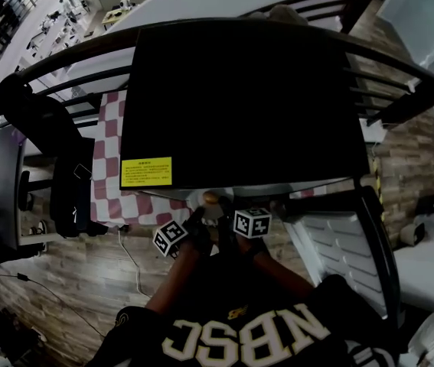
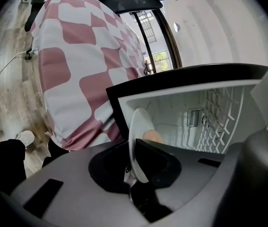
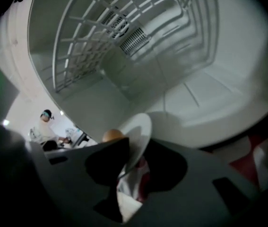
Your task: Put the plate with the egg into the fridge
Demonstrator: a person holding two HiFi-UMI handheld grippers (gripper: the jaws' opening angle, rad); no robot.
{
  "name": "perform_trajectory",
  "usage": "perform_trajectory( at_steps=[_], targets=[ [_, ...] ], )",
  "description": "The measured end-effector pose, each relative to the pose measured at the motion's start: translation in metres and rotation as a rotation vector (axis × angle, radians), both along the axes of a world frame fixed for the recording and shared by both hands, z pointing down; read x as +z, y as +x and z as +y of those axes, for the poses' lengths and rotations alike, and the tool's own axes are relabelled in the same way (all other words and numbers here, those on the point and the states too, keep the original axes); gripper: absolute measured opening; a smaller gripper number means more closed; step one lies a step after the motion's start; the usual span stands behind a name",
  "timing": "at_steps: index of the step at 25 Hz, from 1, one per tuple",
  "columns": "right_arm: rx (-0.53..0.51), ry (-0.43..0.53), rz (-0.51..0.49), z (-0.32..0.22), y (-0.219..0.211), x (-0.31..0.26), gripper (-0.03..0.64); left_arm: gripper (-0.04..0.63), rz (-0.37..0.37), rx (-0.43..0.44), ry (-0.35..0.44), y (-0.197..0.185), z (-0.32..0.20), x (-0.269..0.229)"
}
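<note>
The pink-checked, cloth-covered table [image 1: 109,140] seemingly carries the black fridge [image 1: 239,98].

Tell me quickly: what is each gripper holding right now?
Left gripper: jaws closed on the rim of the plate carrying the egg.
Right gripper: jaws closed on the same plate's rim.

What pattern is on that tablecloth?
The tablecloth has pink and white checks, clearest in the left gripper view.
</note>
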State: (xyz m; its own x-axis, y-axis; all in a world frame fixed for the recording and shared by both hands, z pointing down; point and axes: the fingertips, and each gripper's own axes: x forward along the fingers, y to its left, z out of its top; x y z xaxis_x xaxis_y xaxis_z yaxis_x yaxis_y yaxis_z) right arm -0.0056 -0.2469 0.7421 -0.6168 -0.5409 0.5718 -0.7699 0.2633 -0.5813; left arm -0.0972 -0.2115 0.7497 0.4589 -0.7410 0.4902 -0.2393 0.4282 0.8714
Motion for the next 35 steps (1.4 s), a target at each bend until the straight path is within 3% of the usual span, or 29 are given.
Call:
perform_trajectory(
  at_steps=[11, 24, 35],
  targets=[
    [-0.015, 0.062, 0.045, -0.019, -0.001, -0.002, 0.118, 0.046, 0.015, -0.044, -0.013, 0.001, -0.015, 0.008],
    [0.006, 0.029, 0.049, -0.024, 0.013, -0.003, 0.140, 0.043, 0.024, -0.099, 0.004, 0.004, -0.036, 0.000],
    [-0.030, 0.017, 0.137, -0.026, 0.011, -0.005, 0.147, 0.046, -0.026, -0.089, -0.019, 0.003, -0.039, 0.003]
  ],
)
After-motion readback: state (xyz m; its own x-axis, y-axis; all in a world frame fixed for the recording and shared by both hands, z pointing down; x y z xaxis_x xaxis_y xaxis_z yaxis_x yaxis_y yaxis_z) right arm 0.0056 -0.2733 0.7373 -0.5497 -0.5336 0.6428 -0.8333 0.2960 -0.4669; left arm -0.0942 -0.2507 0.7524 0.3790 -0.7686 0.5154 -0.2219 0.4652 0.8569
